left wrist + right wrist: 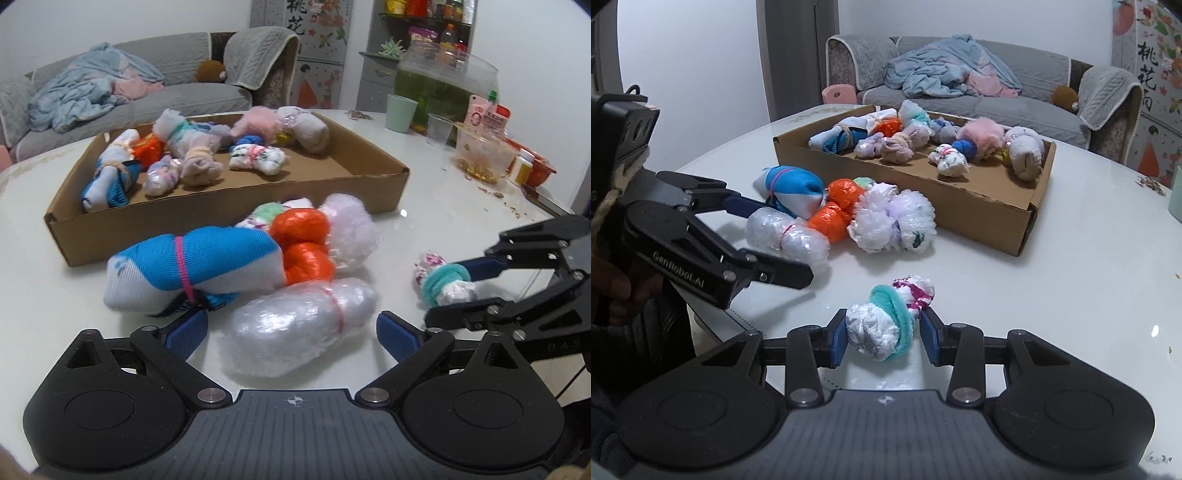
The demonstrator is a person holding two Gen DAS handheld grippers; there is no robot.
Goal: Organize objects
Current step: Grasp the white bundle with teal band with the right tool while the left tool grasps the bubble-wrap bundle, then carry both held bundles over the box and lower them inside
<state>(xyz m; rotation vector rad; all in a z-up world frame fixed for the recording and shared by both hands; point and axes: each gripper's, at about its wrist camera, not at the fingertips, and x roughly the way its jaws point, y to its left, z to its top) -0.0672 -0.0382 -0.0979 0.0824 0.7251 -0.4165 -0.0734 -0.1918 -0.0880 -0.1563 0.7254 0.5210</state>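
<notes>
A cardboard box (221,206) (1027,221) on the white table holds several tied bundles. In front of it lies a heap: a blue-and-white sock bundle (192,266) (794,188), an orange bundle (303,243) (838,206), a fluffy white bundle (351,229) (894,221) and a clear bubble-wrap bundle (295,325) (786,236). My left gripper (291,332) (783,240) is open, its fingers either side of the bubble-wrap bundle. My right gripper (884,339) (447,284) is open around a small white bundle with a teal band (886,325) (443,284), not squeezing it.
At the table's right stand a green cup (400,112), a clear cup (439,129), a large green jar (443,81), a plastic tub of snacks (480,155) and packets, with crumbs around. A grey sofa (129,92) (960,85) stands behind the table.
</notes>
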